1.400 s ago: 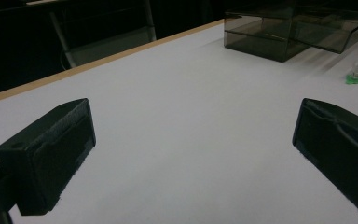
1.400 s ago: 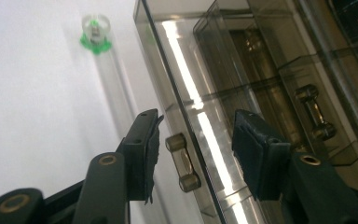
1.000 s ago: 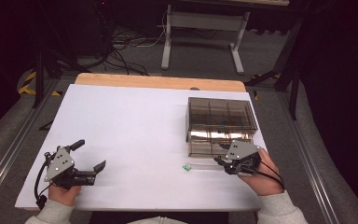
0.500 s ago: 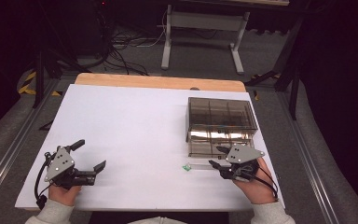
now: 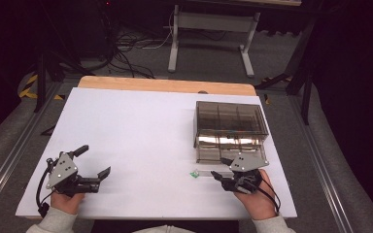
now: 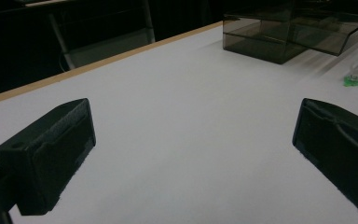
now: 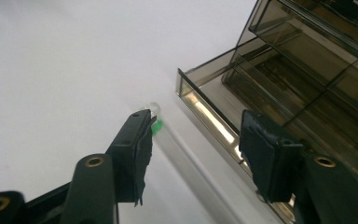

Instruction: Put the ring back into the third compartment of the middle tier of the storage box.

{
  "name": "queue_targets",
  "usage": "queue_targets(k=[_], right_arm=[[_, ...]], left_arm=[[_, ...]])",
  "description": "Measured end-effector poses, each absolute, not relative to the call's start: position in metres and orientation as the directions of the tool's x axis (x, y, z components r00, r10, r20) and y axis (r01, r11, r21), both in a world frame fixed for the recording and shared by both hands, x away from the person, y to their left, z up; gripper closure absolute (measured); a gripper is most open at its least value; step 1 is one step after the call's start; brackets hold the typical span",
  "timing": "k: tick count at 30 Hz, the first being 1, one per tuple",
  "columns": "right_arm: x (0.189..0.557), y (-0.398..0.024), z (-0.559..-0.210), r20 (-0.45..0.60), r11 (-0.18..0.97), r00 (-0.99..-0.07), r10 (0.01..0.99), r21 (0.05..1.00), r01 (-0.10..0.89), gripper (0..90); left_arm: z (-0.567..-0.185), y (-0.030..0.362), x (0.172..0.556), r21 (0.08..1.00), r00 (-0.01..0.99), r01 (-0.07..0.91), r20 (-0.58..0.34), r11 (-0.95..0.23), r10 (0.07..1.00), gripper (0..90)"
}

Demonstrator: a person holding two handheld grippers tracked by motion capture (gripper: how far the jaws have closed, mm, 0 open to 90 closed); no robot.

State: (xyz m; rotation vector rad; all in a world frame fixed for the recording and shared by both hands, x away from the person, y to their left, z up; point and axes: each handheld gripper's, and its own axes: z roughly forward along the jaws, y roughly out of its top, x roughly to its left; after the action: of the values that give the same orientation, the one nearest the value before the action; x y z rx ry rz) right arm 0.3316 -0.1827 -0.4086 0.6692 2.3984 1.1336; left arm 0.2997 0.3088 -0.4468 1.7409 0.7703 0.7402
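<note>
Tube (image 5: 212, 172), clear with a green cap (image 5: 194, 173), was the thing in hand; it lay flat on the white table (image 5: 141, 131) in the lower right of the high view, just in front of the smoky drawer box (image 5: 230, 128), whose lowest drawer (image 5: 229, 154) stood pulled out. In the right gripper view the tube ran from the centre down toward the bottom edge, between the two black jaws, with the green cap just beside the left one.

The right gripper (image 5: 222, 178) had its jaws about half apart; they had just been opening a little, and the tube lay between them without the pads pressing on it. The left gripper (image 5: 96, 177) rested at the lower left of the high view, jaws wide apart and empty, far from the tube.

I judged several risks. A round tube could roll on the smooth table if one pad touched it before the other, and it could go under the open drawer's front edge. The jaws seemed to lie nearly along the tube and not across it, so closing could pinch only the end or push it away. The right jaw was also close to the drawer wall and could knock it.
</note>
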Motion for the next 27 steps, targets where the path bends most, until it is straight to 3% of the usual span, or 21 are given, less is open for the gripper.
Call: queue_targets(k=[27], right_arm=[[0.330, -0.160, -0.435, -0.079, 0.541, -0.804, 0.590, 0.778, 0.321, 42.2]], left_arm=[[-0.447, 0.308, 0.300, 0.958, 0.605, 0.142, 0.115, -0.249, 0.788, 0.2]])
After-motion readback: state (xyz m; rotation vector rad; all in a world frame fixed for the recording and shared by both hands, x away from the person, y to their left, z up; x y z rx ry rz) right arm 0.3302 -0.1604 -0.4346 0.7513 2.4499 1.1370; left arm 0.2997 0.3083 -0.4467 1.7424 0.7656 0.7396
